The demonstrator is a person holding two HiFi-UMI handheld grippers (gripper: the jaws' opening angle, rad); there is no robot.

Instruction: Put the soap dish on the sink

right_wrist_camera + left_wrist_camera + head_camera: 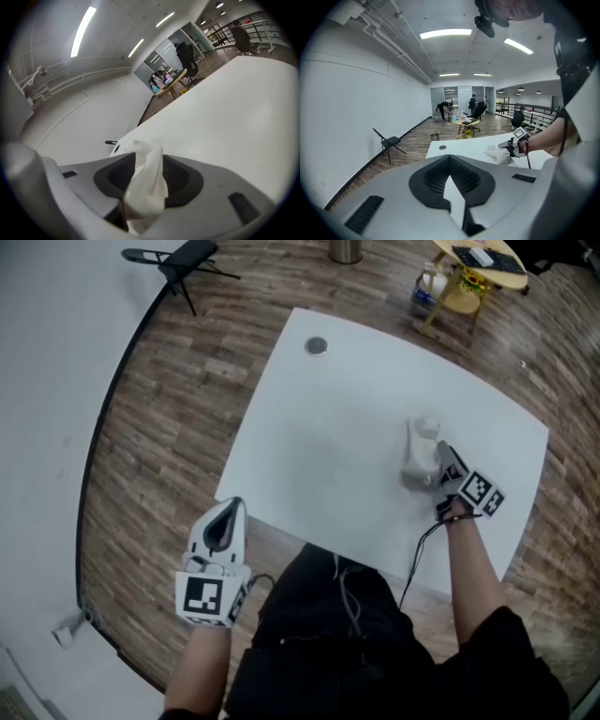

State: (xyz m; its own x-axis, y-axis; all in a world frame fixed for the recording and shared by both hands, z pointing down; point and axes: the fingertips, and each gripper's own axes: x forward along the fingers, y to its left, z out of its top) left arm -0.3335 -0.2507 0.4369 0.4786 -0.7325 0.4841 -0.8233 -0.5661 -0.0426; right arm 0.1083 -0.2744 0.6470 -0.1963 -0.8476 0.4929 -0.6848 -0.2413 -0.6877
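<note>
The white soap dish (420,454) sits on the right part of the white table (328,446). My right gripper (435,461) reaches it from the near side. In the right gripper view the dish (147,187) stands between the spread jaws of the right gripper (146,157), with dark gaps on either side. My left gripper (232,506) hangs off the table's near left edge, jaws together and empty. The left gripper view shows the left gripper (450,158) aimed over the table at the dish (497,153) and the right gripper (509,146). No sink is in view.
A round cable hole (317,346) is at the table's far left corner. Wooden floor surrounds the table. A black folding chair (178,261) stands by the white wall. A yellow round side table (476,266) and a metal bin (345,249) are beyond the far edge.
</note>
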